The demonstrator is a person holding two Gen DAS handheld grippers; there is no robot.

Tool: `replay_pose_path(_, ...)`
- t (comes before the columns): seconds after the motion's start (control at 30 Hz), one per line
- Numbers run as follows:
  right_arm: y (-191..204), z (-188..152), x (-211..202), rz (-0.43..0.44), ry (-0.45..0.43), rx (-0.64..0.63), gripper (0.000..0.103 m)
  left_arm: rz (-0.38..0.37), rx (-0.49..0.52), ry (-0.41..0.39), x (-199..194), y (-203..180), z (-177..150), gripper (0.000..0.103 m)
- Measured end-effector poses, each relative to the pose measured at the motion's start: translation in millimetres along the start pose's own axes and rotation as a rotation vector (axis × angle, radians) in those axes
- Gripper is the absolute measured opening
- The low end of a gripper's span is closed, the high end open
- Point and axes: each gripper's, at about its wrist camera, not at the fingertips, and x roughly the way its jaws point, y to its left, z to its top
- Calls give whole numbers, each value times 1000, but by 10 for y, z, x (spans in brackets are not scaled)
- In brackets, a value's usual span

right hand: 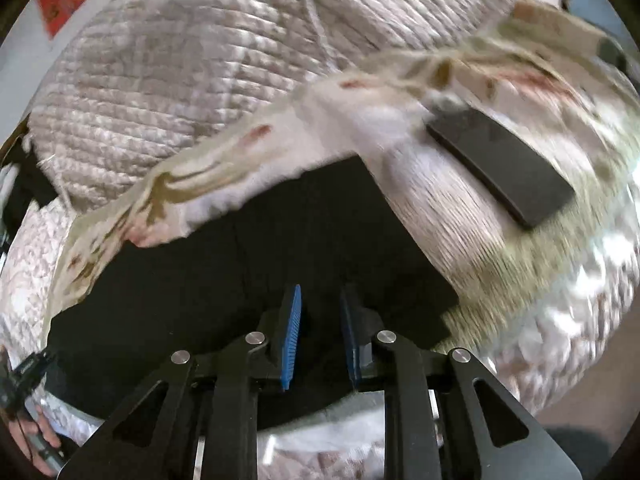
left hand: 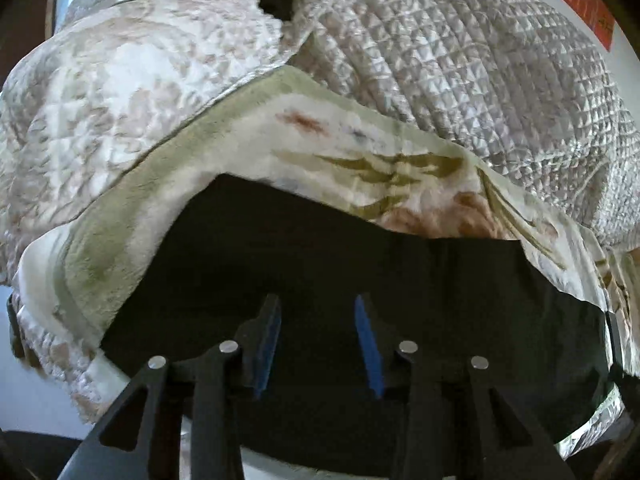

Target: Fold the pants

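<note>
Black pants (left hand: 320, 248) lie spread flat on a cream floral blanket (left hand: 280, 152) on a bed, and fill the lower middle of both wrist views (right hand: 240, 248). My left gripper (left hand: 317, 300) hovers over the near part of the pants. It is open, its blue pads (left hand: 370, 344) well apart and nothing pinched between them. My right gripper (right hand: 321, 290) hangs over the pants near their right end. Its blue pads (right hand: 291, 332) stand a narrow gap apart, with only the dark cloth below showing through.
A quilted silvery bedspread (left hand: 440, 60) bunches up behind the blanket. A flat dark rectangular object (right hand: 500, 160) lies on the blanket to the right of the pants. A person's hand (right hand: 36, 436) shows at the lower left. The right wrist view is motion-blurred.
</note>
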Motion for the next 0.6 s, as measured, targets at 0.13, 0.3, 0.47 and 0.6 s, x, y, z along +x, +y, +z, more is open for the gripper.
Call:
replay_pose_path(0.13,312,92,214,53,20,-105,22,-36,76,12,52,-241,65,41)
replay_pose_path(0.3,874,103,600,118,72,-279,29,-116,209,37,194,-730,129,42)
replay_pose_path(0.47,1209,78,850,139,108,-399,29,-152,338,44,393,-1162,159,42)
replay_pose_path(0.6,1224,88,1097,84,134,-404,29,-125,321,89,661,-1158,118,43)
